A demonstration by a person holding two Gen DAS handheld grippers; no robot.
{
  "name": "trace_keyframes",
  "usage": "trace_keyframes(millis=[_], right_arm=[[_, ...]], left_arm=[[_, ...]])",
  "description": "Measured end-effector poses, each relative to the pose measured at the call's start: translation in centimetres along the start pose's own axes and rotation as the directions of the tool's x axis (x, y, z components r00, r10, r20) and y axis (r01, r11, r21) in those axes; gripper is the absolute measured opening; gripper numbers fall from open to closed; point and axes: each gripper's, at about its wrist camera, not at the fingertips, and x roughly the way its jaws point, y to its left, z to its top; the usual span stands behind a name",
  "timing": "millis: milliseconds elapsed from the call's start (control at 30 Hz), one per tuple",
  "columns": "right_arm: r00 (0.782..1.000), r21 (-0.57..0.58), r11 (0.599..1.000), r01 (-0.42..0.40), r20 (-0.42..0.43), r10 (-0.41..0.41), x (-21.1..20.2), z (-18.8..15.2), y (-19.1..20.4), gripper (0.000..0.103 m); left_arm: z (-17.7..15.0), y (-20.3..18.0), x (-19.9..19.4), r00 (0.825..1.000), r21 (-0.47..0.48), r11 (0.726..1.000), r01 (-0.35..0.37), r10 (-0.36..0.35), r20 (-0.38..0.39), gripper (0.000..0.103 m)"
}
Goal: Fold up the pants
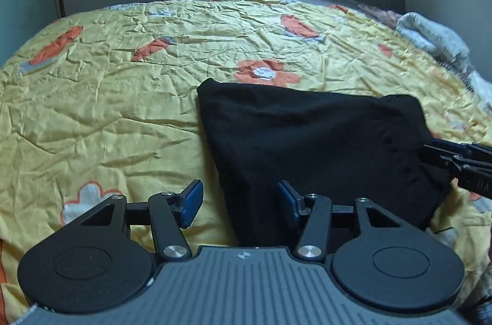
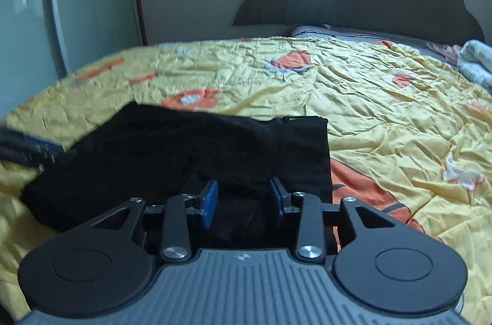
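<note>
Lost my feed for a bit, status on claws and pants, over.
Left claw open, nothing gripped. Right claw open over the cloth, pads not pressing. Black pants folded compact on yellow bedspread. Nothing in the way.

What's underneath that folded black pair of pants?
The folded black pants lie on a wrinkled yellow bedspread with orange flowers, which shows all around them. Whatever lies directly beneath the cloth is covered.

Both wrist cameras look obliquely down, close over the bed (image 1: 107, 109) (sharing the black pants (image 1: 307, 140)).
</note>
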Motion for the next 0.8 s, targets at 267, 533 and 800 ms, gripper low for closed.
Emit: trace_keyframes(millis=[267, 533, 800], right_arm=[[0.995, 0.354, 0.93, -0.1, 0.008, 0.104, -0.4, 0.3, -8.8, 0.062], [0.961, 0.461, 0.856, -0.232, -0.026, 0.274, 1.6, -1.1, -11.1, 0.063], [0.914, 0.374, 0.865, -0.333, -0.098, 0.394, 3.5, 0.0, -9.3, 0.071]], left_arm=[[0.3, 6.0, 2.1, 0.93, -0.404, 0.867, 0.291, -0.355, -0.092, 0.068], [0.3, 6.3, 2.6, 0.923, -0.435, 0.85, 0.299, -0.373, -0.095, 0.068], [0.9, 2.0, 2.1, 0.972, -0.198, 0.967, 0.158, -0.188, -0.143, 0.073]])
